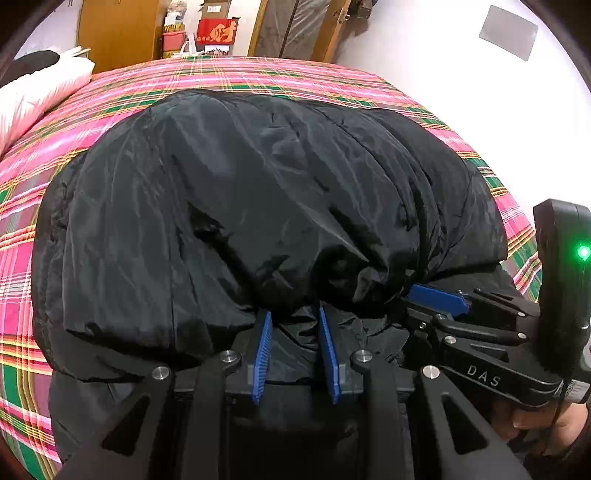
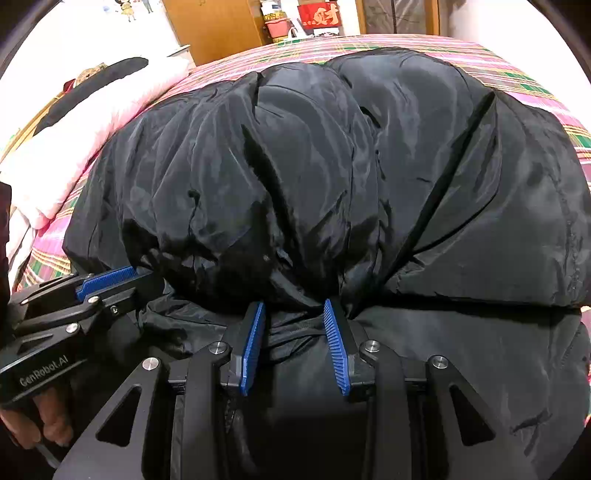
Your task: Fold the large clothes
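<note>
My left tongs [image 1: 295, 314] stand at a narrow gap, and a bunched edge of the black padded coat [image 1: 258, 192] sits between their blue pads [image 1: 263, 354], which press into the fabric at the fold's near edge. My right tongs [image 2: 295, 308] are set the same way: narrow, blue pads [image 2: 336, 347] closed on a gathered pinch of the coat's upper layer. The two tongs sit close together along that near edge, the right ones [image 1: 439, 297] showing just beside mine in the left view, and the left ones [image 2: 107, 278] just beside in the right view. A hand [image 1: 546, 424] grips the right handle; another hand [image 2: 40, 417] grips the left one.

The coat lies across the middle of the bed [image 1: 295, 74], its upper layer puffed up and doubled over a flatter layer nearest me. The bed wears a pink, green and yellow plaid cover. Left of the coat lies a pale pink quilt [image 1: 40, 92]. Beyond the coat, past the bed's far edge, stand a wooden wardrobe [image 1: 118, 29], a red box with a gold character [image 1: 217, 32] and a wooden door frame [image 1: 334, 33]. To the coat's right is a white wall [image 1: 461, 92].
</note>
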Motion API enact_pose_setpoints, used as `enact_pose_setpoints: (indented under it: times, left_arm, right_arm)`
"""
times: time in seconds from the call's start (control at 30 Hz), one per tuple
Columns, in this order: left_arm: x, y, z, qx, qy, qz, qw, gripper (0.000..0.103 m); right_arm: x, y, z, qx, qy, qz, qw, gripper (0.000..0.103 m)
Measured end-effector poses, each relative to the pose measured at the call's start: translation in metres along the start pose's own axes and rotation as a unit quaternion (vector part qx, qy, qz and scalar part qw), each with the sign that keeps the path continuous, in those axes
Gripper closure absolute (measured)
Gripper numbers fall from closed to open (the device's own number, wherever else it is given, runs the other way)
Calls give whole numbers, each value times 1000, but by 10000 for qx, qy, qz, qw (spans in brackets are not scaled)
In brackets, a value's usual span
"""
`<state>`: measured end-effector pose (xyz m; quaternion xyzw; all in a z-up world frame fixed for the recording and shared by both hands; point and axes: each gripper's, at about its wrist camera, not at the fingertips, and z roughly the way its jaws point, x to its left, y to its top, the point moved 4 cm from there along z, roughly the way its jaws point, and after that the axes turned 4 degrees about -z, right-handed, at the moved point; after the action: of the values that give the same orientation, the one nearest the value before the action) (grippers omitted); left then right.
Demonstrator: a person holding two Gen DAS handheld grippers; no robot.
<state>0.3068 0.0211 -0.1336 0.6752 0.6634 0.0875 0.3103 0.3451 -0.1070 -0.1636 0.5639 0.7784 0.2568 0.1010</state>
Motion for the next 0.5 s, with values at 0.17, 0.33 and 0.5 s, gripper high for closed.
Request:
enact_pose_setpoints:
  times: [0.17,0.33,0.5]
  left_arm:
    - [1,-3,1,-166,-103,-131,9997,74]
    - [-1,-14,-23,-295,51,-289,9991,74]
    - [-12,-40,-64,-349,269,-360,9984,75]
  right_arm:
    - [-6,0,-8,74,2,25,10000,70]
    - [-3,-11,-49,-34,-98,101,9999,69]
    - [0,-49,-99,-158,-193,63,9997,68]
